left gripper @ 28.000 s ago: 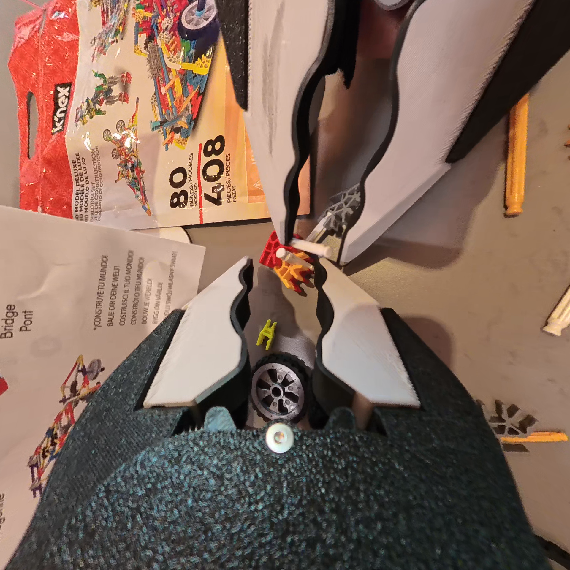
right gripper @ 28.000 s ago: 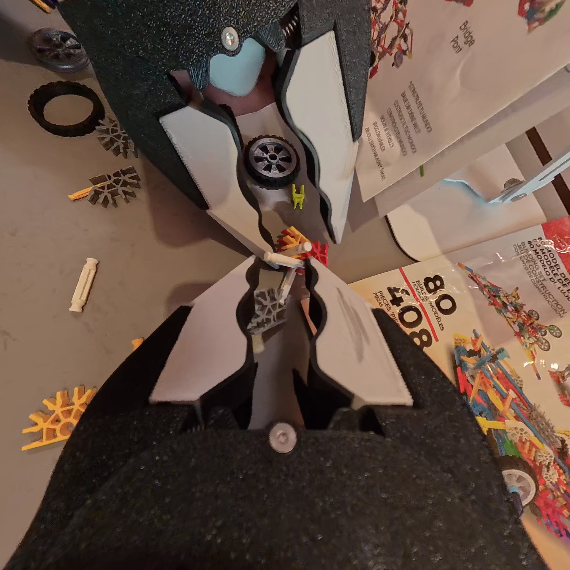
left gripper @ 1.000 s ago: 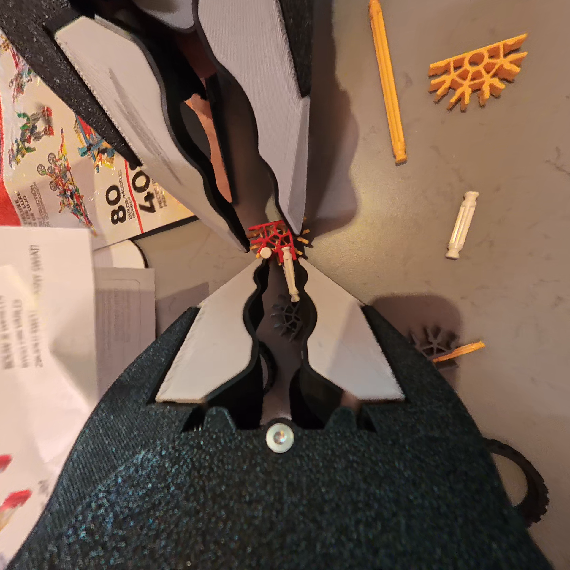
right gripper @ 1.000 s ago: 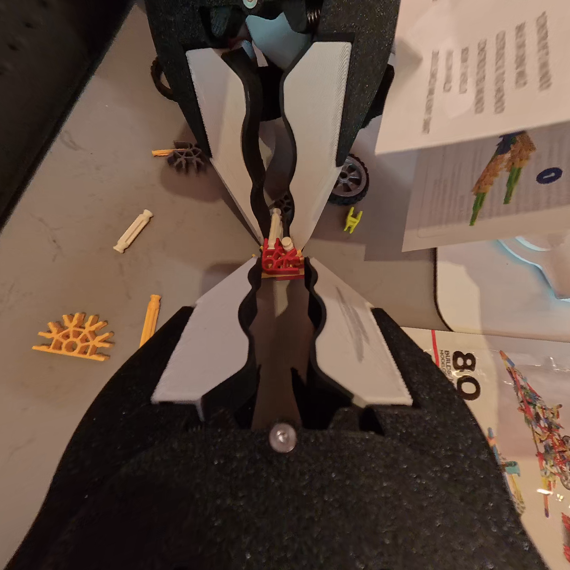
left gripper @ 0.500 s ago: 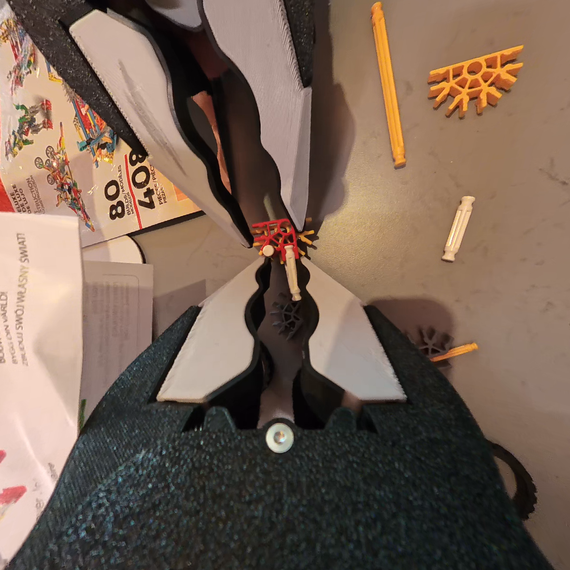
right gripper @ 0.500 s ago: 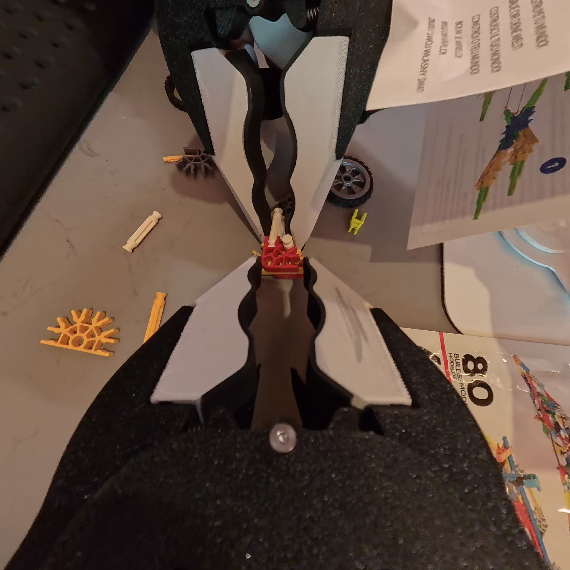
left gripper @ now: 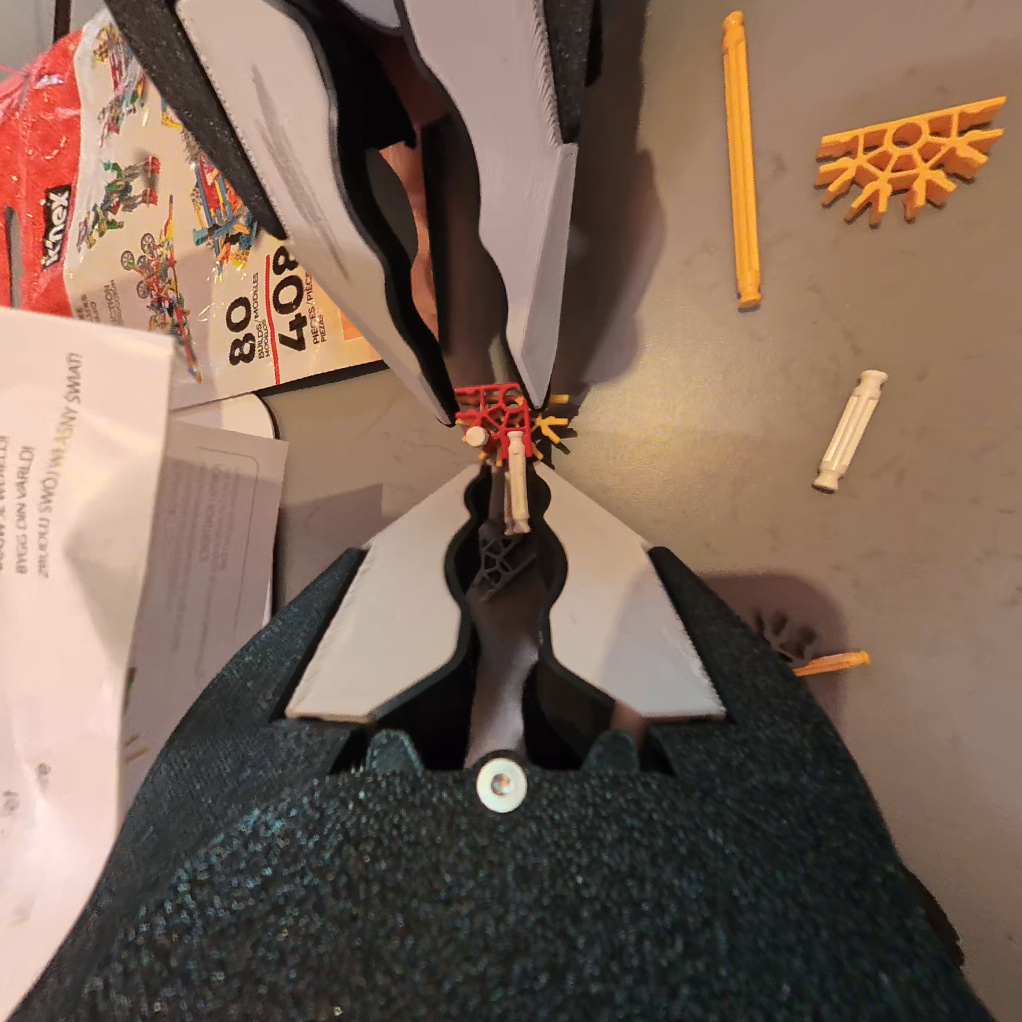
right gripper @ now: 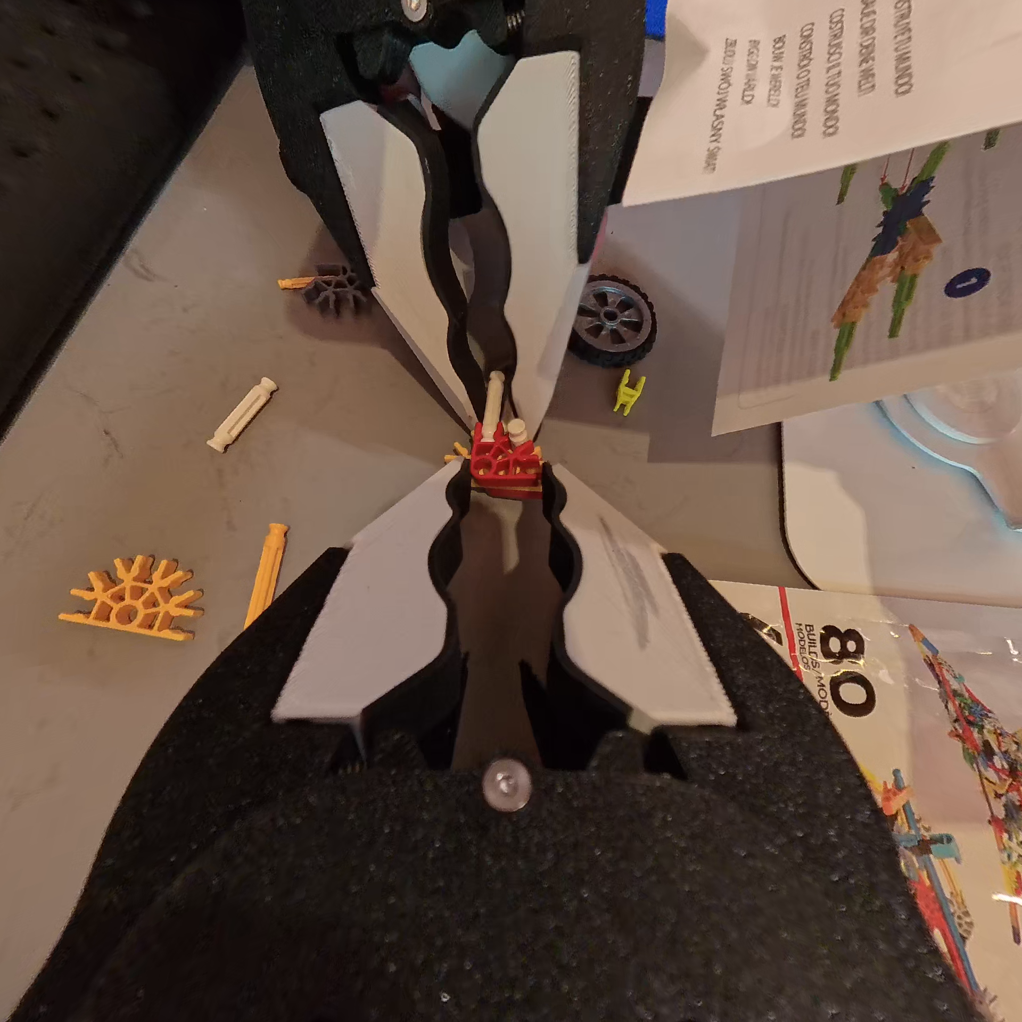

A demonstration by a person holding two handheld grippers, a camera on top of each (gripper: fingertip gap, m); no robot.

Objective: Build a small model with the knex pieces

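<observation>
My left gripper point(left gripper: 511, 469) is shut on a short white rod point(left gripper: 517, 481). The rod's far end plugs into a small red connector point(left gripper: 495, 412), and a grey connector point(left gripper: 498, 564) sits at its near end between my left fingers. My right gripper point(right gripper: 502, 476) comes from the opposite side and is shut on the red connector point(right gripper: 500, 459), which is stacked on a yellow-orange connector point(left gripper: 553, 431). A second white rod stub point(right gripper: 517, 428) sticks out of the red piece. The two grippers meet tip to tip above the grey table point(left gripper: 829, 553).
Loose on the table are a long yellow rod point(left gripper: 741, 160), an orange fan connector point(left gripper: 907, 160), a white rod point(left gripper: 849, 431), a grey connector with an orange rod point(left gripper: 796, 647), a wheel point(right gripper: 611, 321) and a lime clip point(right gripper: 627, 392). Instruction sheets point(left gripper: 83, 470) and the set's bag point(left gripper: 138, 193) lie to one side. Less than 4 cm separates the two grippers' tips. From the left gripper's tips to the lime clip point(right gripper: 627, 392) is close to 5 centimetres.
28 s ago my right gripper held the rod with the grey connector and my left held the red piece; now they are swapped. Over the last second both stay shut and shift slightly.
</observation>
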